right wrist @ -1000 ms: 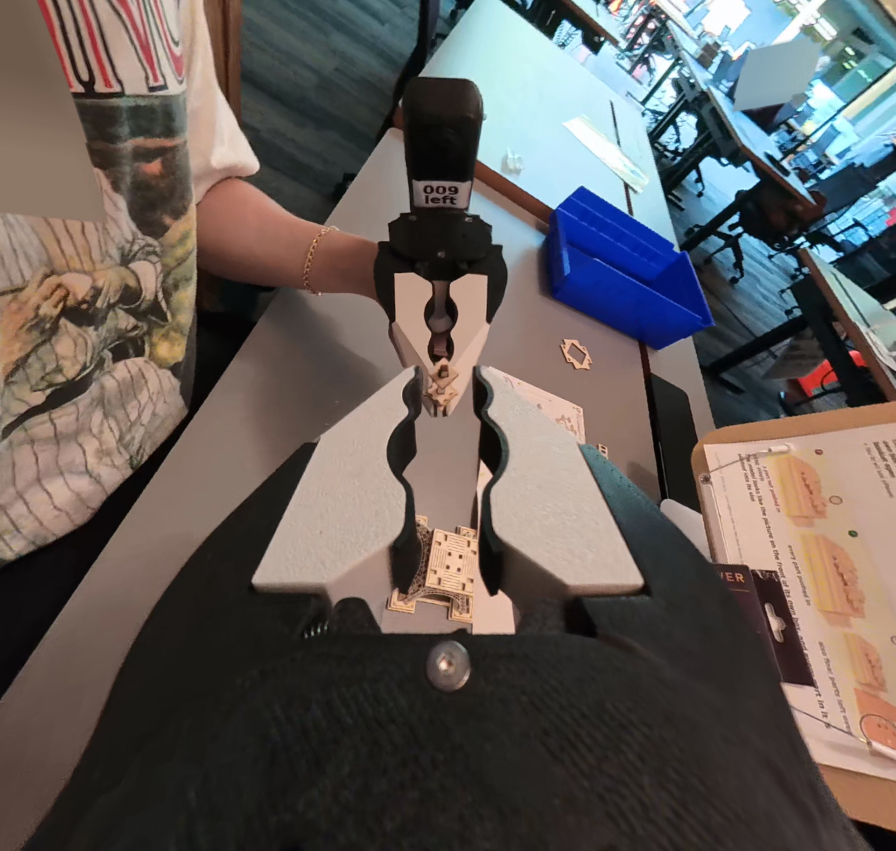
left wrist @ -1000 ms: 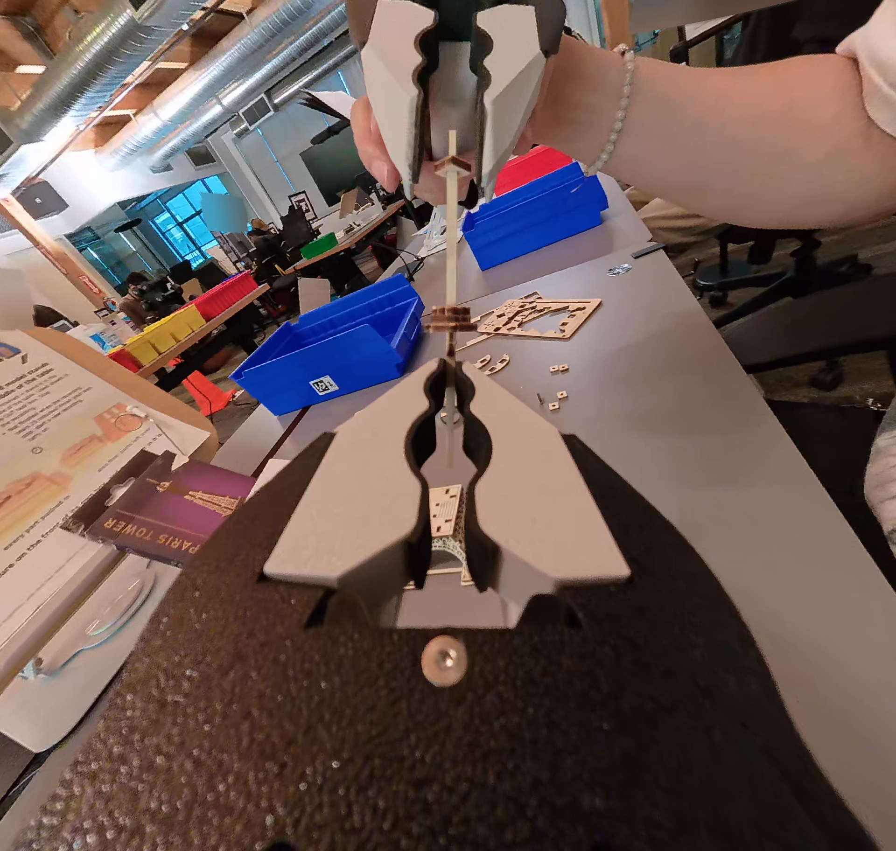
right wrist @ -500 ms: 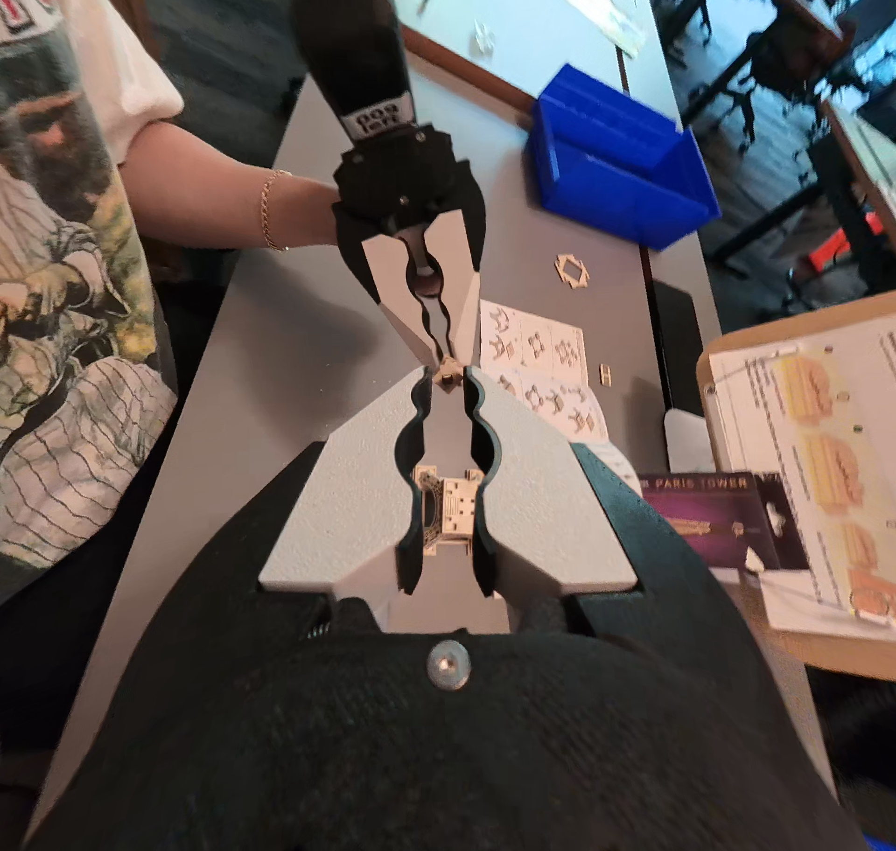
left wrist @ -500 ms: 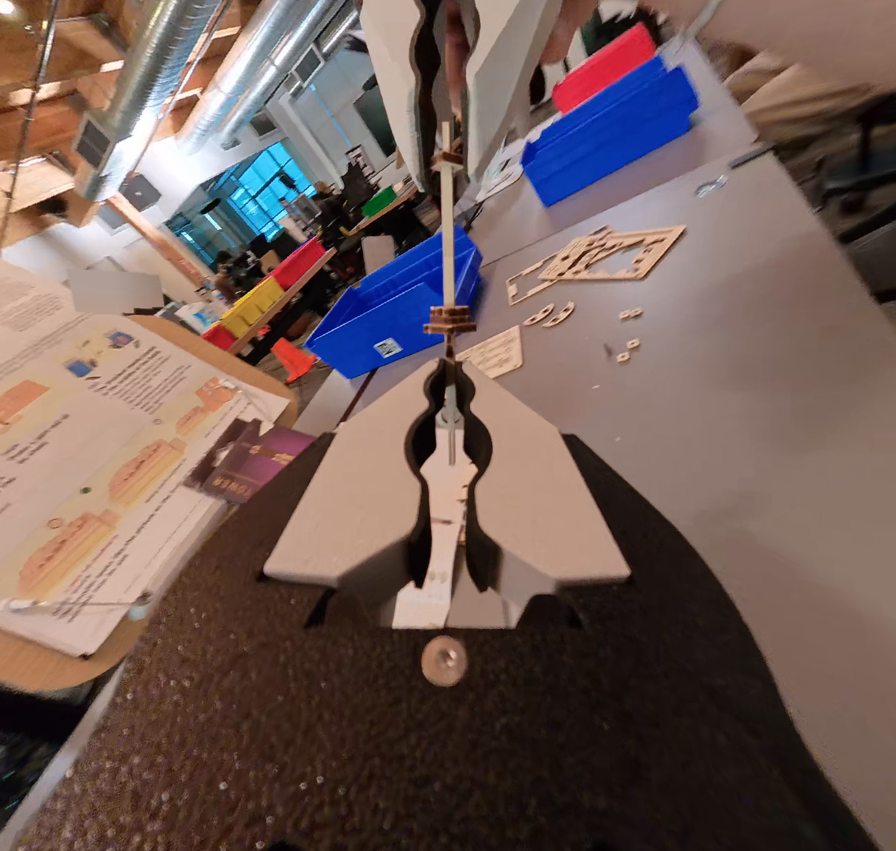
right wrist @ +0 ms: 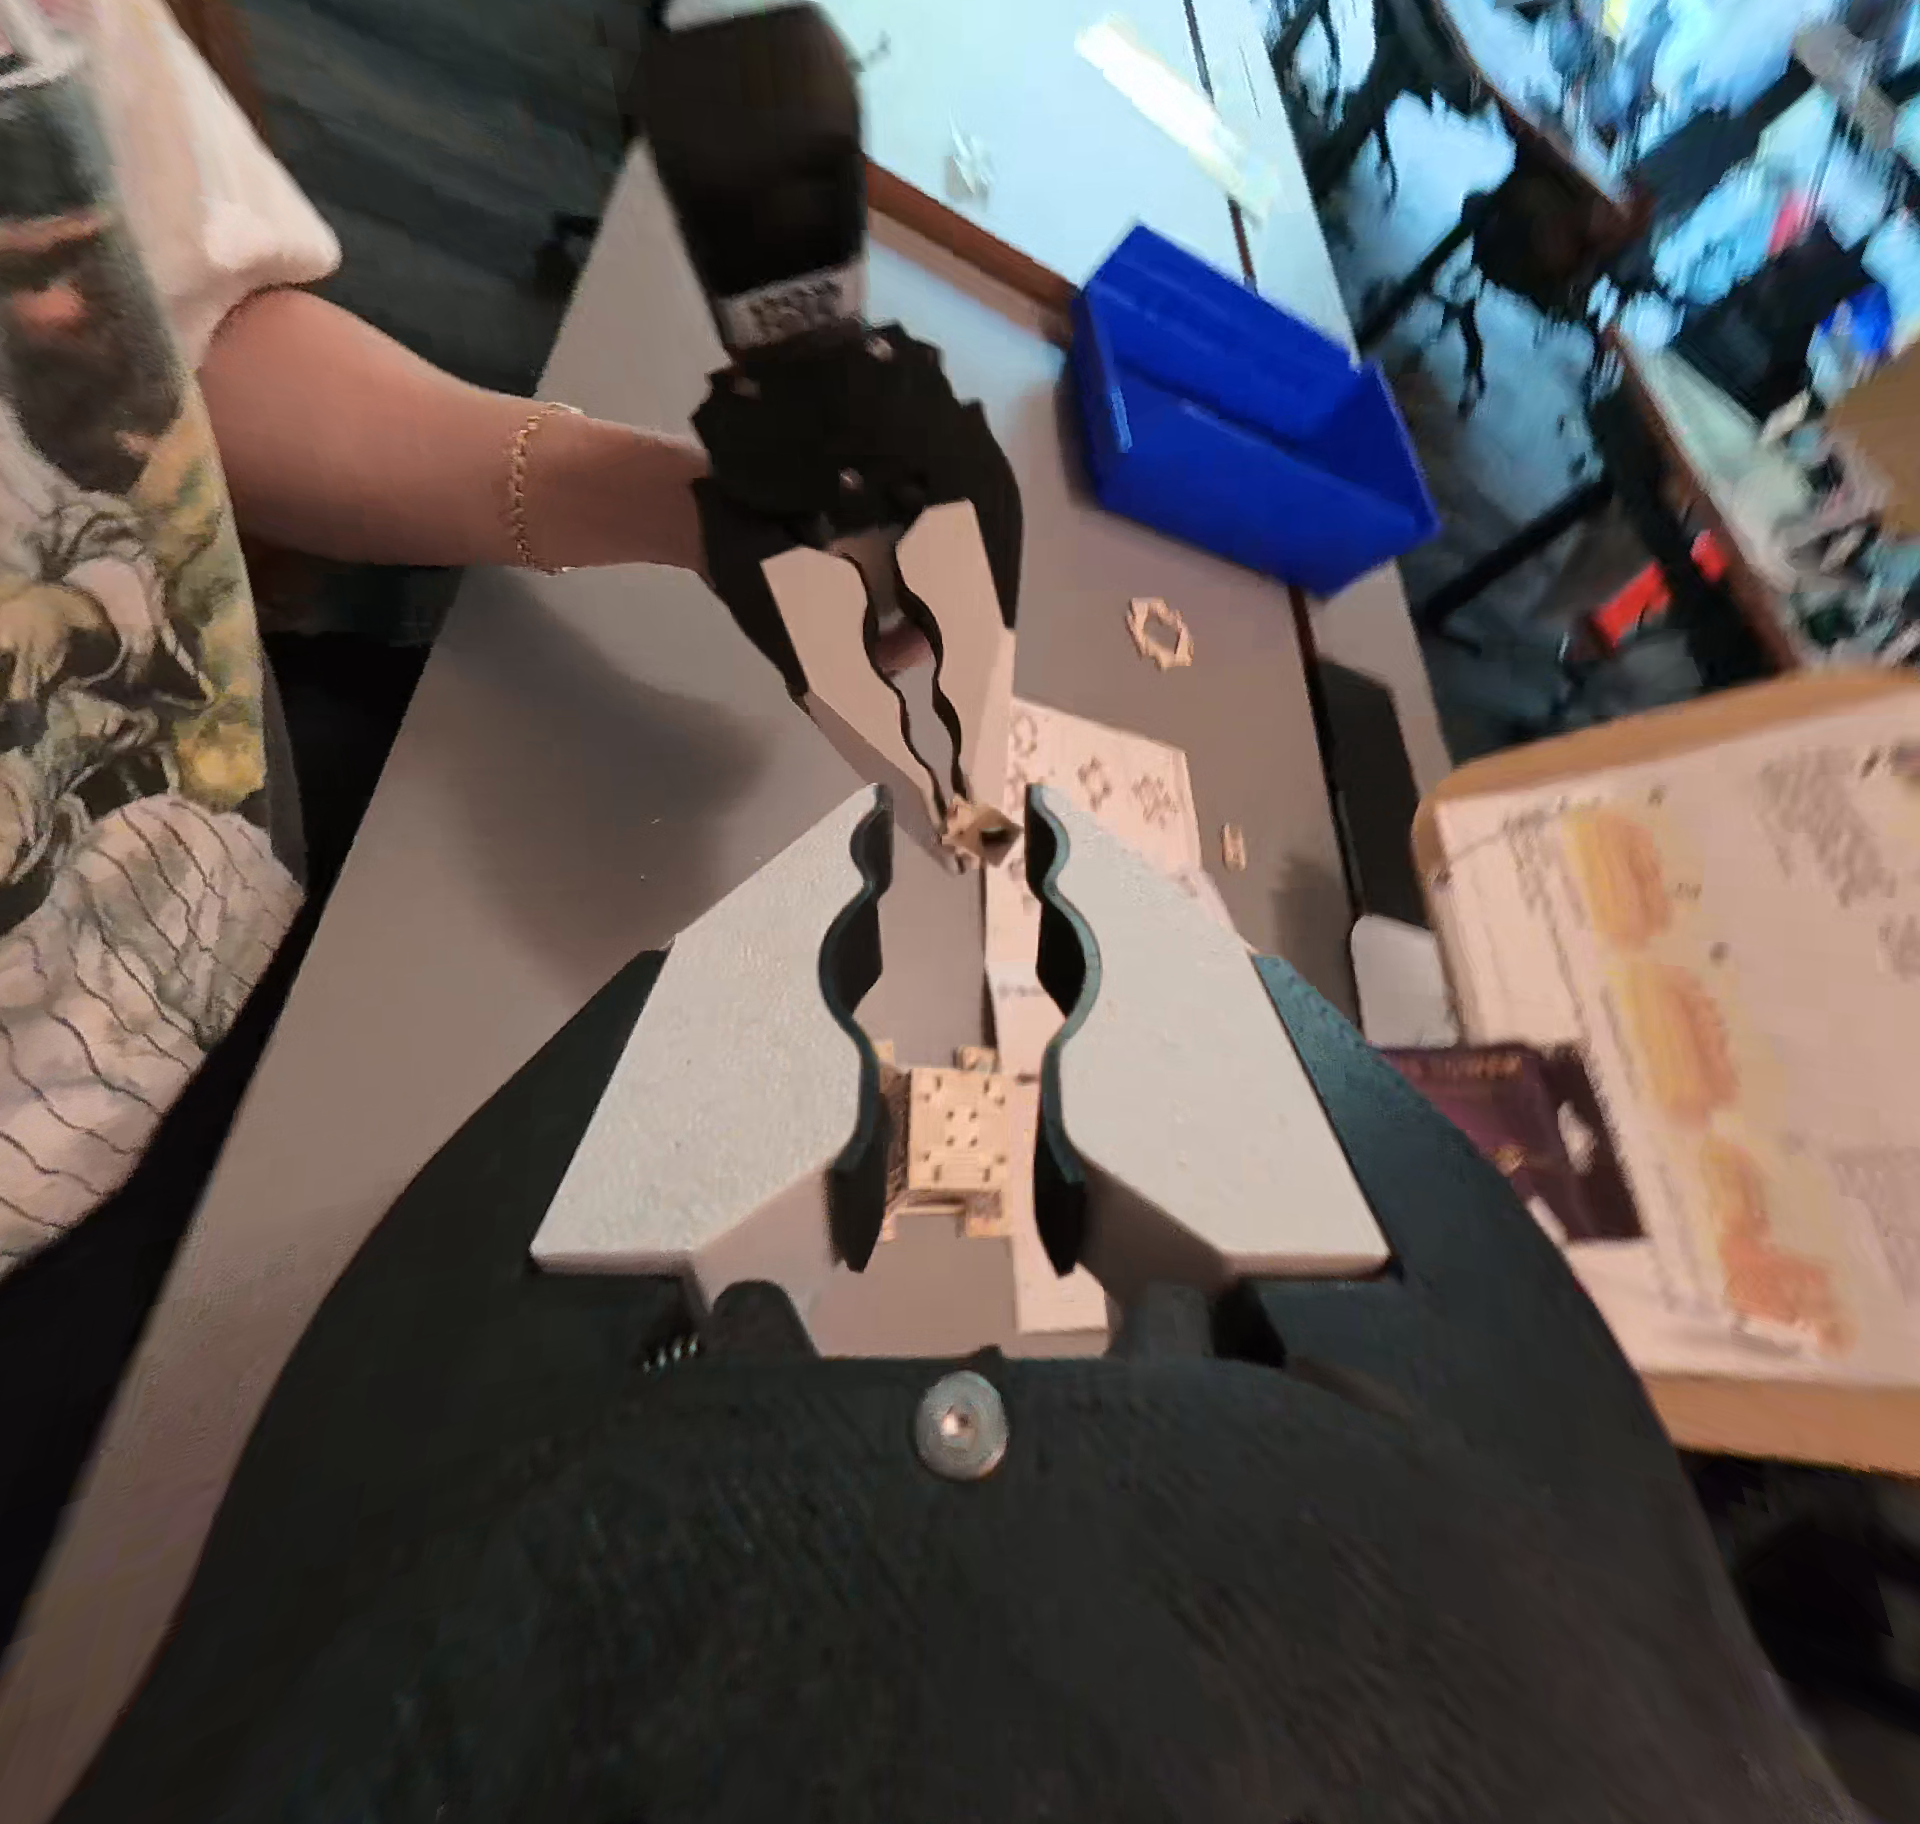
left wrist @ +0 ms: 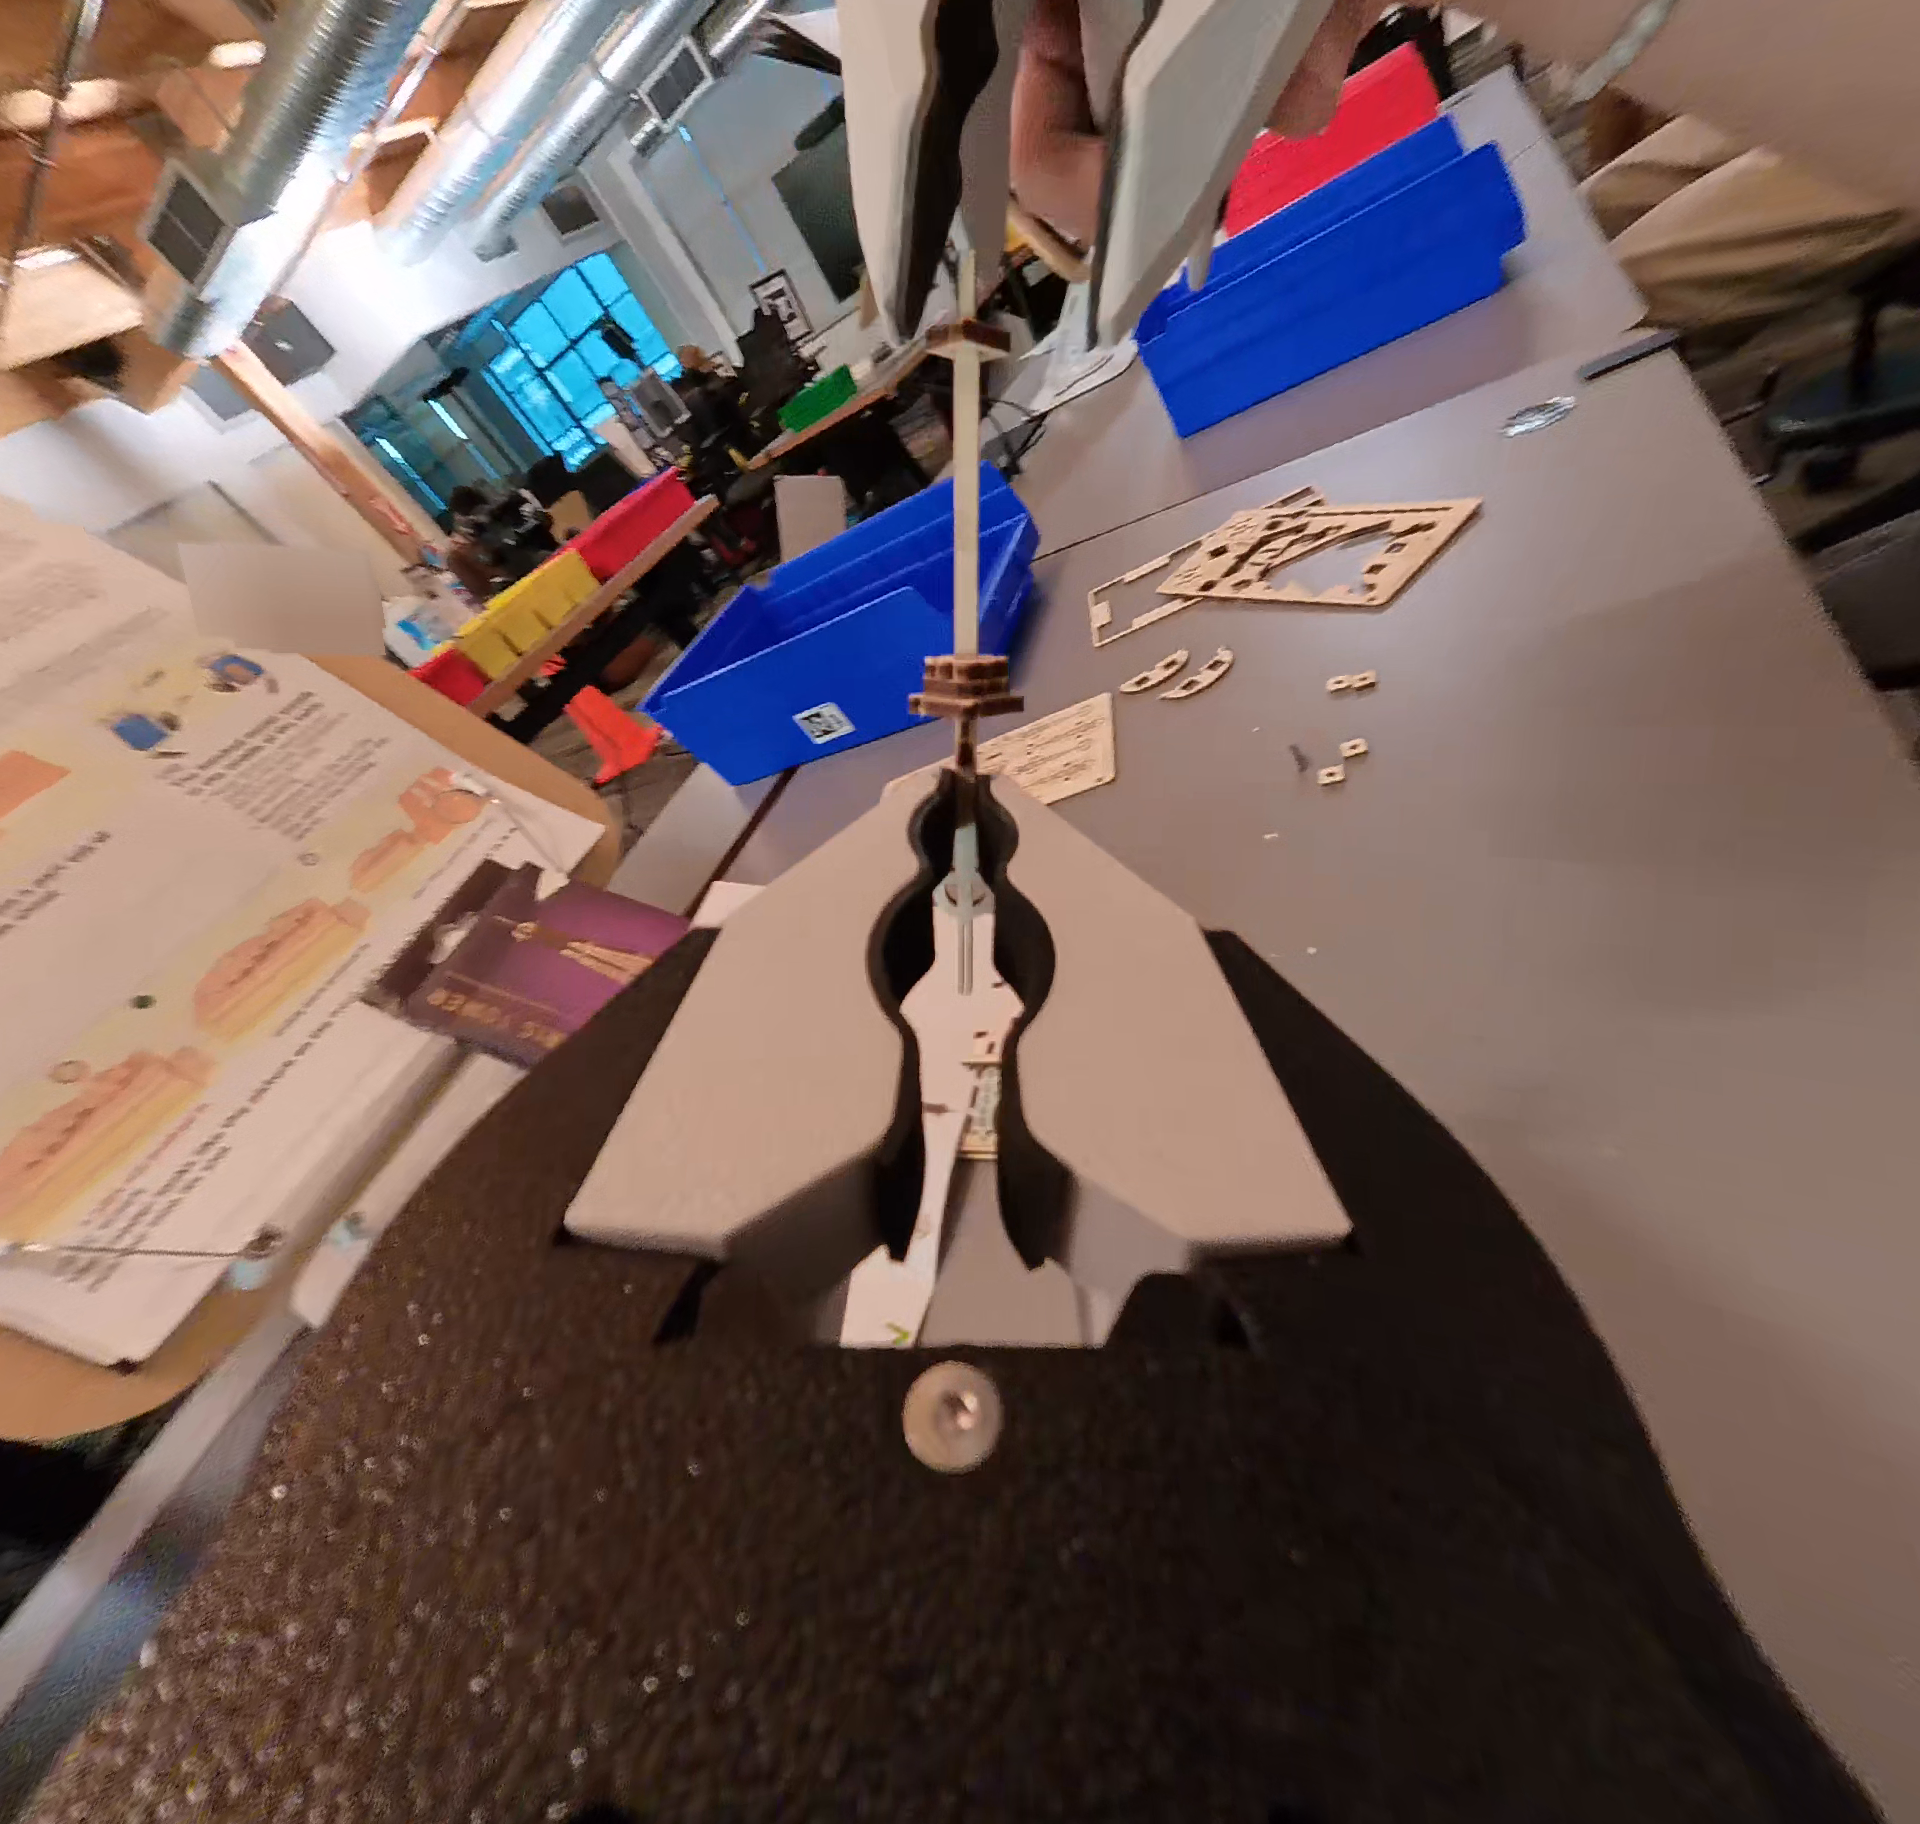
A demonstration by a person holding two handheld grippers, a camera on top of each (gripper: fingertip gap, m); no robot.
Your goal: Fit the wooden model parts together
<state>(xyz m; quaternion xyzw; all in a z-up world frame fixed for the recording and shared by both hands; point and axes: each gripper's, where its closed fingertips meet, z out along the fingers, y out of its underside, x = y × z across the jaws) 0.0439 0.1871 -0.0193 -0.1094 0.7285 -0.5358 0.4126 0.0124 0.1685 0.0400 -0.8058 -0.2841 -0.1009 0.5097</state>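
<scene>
Left gripper (left wrist: 961, 787) is clenched on a slim wooden spire (left wrist: 966, 527); its lower end is hidden between the fingers. Right gripper (right wrist: 956, 818) is spread wide, a finger on either side of the spire's tip. Blue bin (left wrist: 831, 631) beyond shows nothing inside. Blur obscures the far desks.

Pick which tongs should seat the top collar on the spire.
Likely right. The right tongs are open around the square collar at the spire tip; the left tongs are shut on the spire, steadying it.
</scene>
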